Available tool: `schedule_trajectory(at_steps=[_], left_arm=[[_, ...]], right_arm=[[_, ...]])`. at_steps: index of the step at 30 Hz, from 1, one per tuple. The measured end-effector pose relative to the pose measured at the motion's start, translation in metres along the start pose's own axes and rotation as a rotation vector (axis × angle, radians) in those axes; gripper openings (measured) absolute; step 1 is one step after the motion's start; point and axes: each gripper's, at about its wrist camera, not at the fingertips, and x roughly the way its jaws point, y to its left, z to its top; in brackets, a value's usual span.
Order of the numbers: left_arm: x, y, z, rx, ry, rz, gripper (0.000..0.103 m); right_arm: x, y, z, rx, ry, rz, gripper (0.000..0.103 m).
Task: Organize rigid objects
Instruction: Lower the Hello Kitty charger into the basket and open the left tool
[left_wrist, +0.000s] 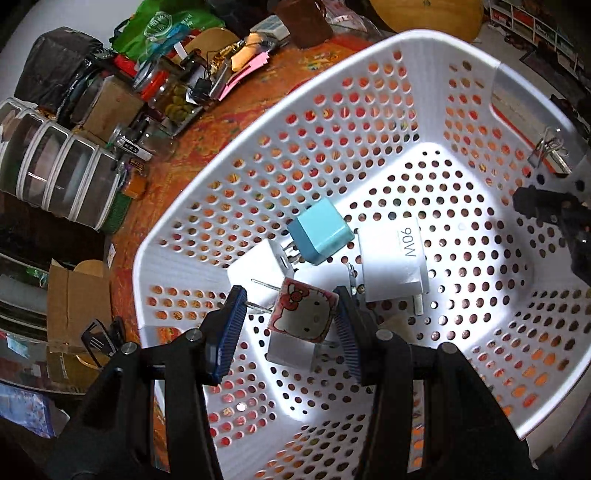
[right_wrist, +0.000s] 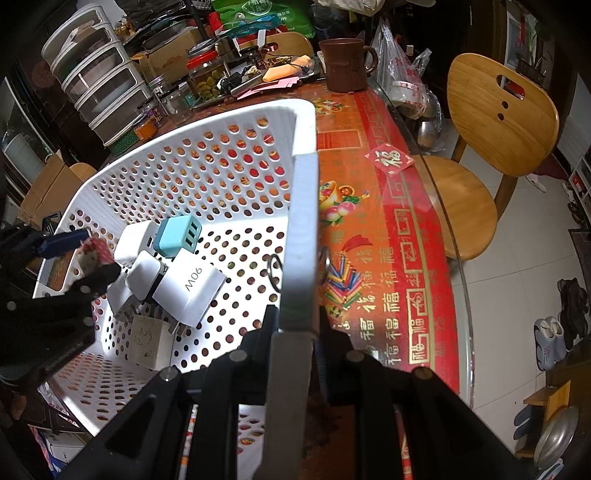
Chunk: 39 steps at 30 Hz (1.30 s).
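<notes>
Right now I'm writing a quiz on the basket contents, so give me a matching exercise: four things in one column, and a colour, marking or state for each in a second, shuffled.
Things:
1. Cube charger
2. Flat charger
3. Cartoon charger
4. Basket

Descriptions:
A. White, full of round holes
B. Between the left gripper's fingers
C. Marked 90W
D. Light blue, three ports

Pairs: 1-D, 2-C, 3-B, 4-A
</notes>
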Motion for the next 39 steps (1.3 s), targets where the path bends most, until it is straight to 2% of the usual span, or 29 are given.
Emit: schedule_trajectory(at_steps=[7, 24, 25, 26, 27, 29, 30, 35, 39], left_arm=[[0.016, -0.002, 0.003, 0.003, 0.025, -0.021, 0.046], [0.016, -0.001, 0.004, -0.008, 0.017, -0.054, 0.046], [0.014, 0.001, 0.004, -0.011, 0.013, -0.06, 0.048], [0.013, 0.002, 0.003, -0.011, 0.006, -0.068, 0.056], [0.01, 0.003, 0.002, -0.01, -0.008, -0.069, 0.072], [0.0, 0.007, -0.002, -0.007, -0.052, -0.038, 0.092], [-0.006, 0.011, -0.004, -0.01, -0.074, -0.029, 0.096], [-0.035, 0.042, -0.026, -0.048, -0.136, -0.012, 0.098], [-0.056, 0.083, -0.053, -0.113, -0.168, -0.002, 0.098]], right_arm=[[0.0, 0.0, 0.0, 0.0, 0.0, 0.0, 0.018], [0.0, 0.0, 0.001, -0.002, 0.0, 0.0, 0.018], [0.0, 0.001, 0.001, -0.002, 0.0, 0.001, 0.018], [0.0, 0.001, 0.001, -0.003, -0.001, -0.001, 0.018], [-0.001, 0.002, 0.001, -0.003, -0.001, 0.0, 0.019], [0.0, 0.002, 0.001, -0.001, 0.0, -0.001, 0.019], [0.0, 0.001, 0.001, -0.002, 0.0, 0.0, 0.019], [0.0, 0.002, 0.001, -0.002, 0.0, 0.0, 0.019], [-0.001, 0.002, 0.001, -0.004, -0.002, 0.002, 0.019]])
